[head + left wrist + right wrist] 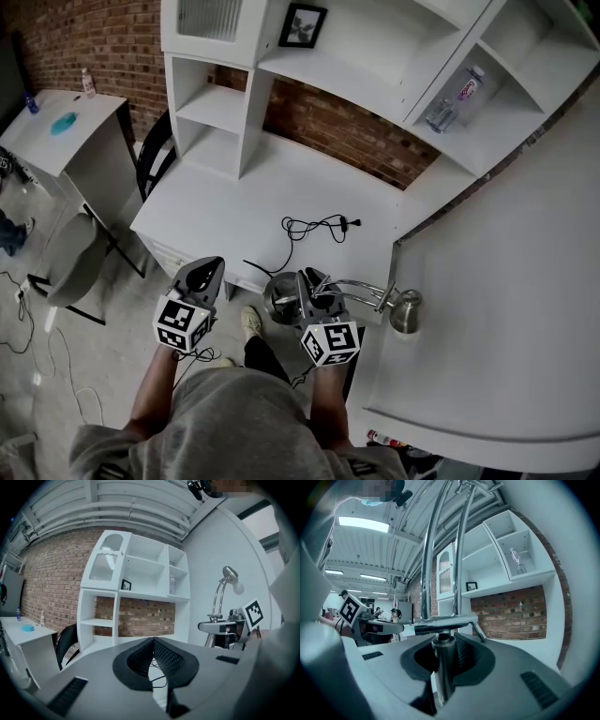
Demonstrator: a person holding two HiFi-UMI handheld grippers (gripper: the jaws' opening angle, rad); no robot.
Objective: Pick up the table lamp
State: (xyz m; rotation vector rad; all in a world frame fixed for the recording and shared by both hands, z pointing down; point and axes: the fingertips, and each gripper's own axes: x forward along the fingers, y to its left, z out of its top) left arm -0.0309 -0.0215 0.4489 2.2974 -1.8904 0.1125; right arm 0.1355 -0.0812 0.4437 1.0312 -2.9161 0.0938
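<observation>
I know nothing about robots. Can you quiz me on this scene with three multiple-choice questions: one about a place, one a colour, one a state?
1. Where is the framed picture?
A. on a shelf
B. on the floor
C. in a drawer
2. What colour is the cable on the desk?
A. red
B. black
C. yellow
3. The right gripper is:
A. open and empty
B. shut on the table lamp
C. holding a cup

Answers: 1 A, it stands in a white shelf compartment. 2 B, dark loops lie on the white desktop. 3 B, its jaws clamp the chrome stem.

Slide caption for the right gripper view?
Right hand-held gripper clamped on the chrome stem of the table lamp; white shelf unit and brick wall behind.
</observation>
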